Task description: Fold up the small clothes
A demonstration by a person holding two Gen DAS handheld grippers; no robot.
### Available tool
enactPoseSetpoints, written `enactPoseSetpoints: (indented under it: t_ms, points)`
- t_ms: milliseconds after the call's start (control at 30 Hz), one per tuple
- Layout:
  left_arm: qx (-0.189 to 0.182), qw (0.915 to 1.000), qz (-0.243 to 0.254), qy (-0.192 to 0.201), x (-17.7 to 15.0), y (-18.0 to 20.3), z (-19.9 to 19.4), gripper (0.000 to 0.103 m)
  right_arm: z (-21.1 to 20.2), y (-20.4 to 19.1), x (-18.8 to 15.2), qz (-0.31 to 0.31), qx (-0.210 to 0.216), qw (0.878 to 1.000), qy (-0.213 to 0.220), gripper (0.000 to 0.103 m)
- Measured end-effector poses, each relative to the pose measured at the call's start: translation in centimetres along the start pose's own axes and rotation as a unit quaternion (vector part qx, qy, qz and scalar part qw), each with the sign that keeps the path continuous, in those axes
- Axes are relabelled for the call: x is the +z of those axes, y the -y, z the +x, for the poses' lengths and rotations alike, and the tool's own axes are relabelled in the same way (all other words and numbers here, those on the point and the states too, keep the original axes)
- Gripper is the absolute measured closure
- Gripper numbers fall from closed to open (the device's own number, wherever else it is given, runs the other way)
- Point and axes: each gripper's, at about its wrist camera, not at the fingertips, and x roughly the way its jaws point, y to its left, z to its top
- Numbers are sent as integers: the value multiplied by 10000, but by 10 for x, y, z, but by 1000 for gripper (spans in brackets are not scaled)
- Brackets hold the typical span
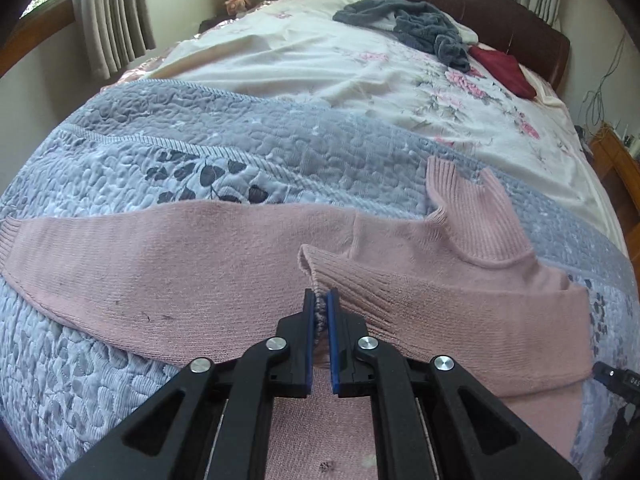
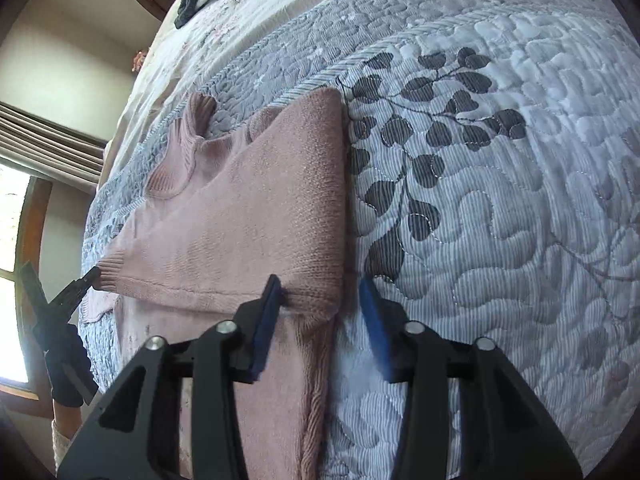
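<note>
Crosswise is how the pink knitted turtleneck sweater lies to the left gripper: its long axis, cuff to cuff, runs side to side in the left wrist view, with one sleeve stretched flat far out to the left and the ribbed collar pointing up the bed. The other sleeve is folded back over the body, and the left gripper's blue-padded fingers are clamped together on that sleeve's ribbed cuff, held just above the chest. That makes the left gripper the nearer tool to the free end of the fold.

The right gripper stands with its fingers apart, straddling the folded side corner of the sweater; the inner pad touches the knit, the outer pad hangs over bare quilt. Judging from this, the cuff would next be laid down along the body, away from the right gripper's edge, while that edge is kept straight.

Everything rests on a pale blue-grey quilted bedspread with dark leaf print, soft and puckered, so the knit may drag. Farther up lie a cream floral sheet, a crumpled grey garment and a dark red cloth against a dark wooden headboard. Grey curtains hang by a window.
</note>
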Motion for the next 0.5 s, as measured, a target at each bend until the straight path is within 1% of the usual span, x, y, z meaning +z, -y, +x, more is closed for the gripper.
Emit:
enactPoseSetpoints:
  t_ms: [33,100,167,233,333,367,400,433,467,500]
  points:
    - [70,9999,58,-91,-5,1,10,97,6,2,-1,34,-28,10000,-75,79]
    - [223,9994,102,-234,-12,-2,27,97,11,5,-3,76,-77,9999,-68,80]
    - [272,9993,22,-272,-16,-8,36,96,13,6,-7,82,-80,9999,-54,80]
    - [166,9994,-79,-287,-17,-16,39,90,14,6,-7,62,-126,9999,-55,80]
    - [34,9991,-225,-344,-14,-25,31,86,14,-1,-6,-63,-319,9994,-96,79]
    - [15,9991,-301,-308,-11,-28,24,86,10,-7,-6,-155,-450,9988,-86,78]
    - [-47,9991,-369,-185,-9,-31,14,86,5,-14,-6,-255,-588,9979,-36,74]
    - [-119,9991,-400,-28,-7,-32,3,82,-2,-24,-6,-370,-698,9968,76,74]
    - [-195,9990,-383,125,-5,-31,-9,79,-10,-34,-7,-499,-722,9959,212,73]
    - [-252,9988,-346,237,-2,-27,-17,71,-17,-44,-8,-629,-708,9950,325,71]
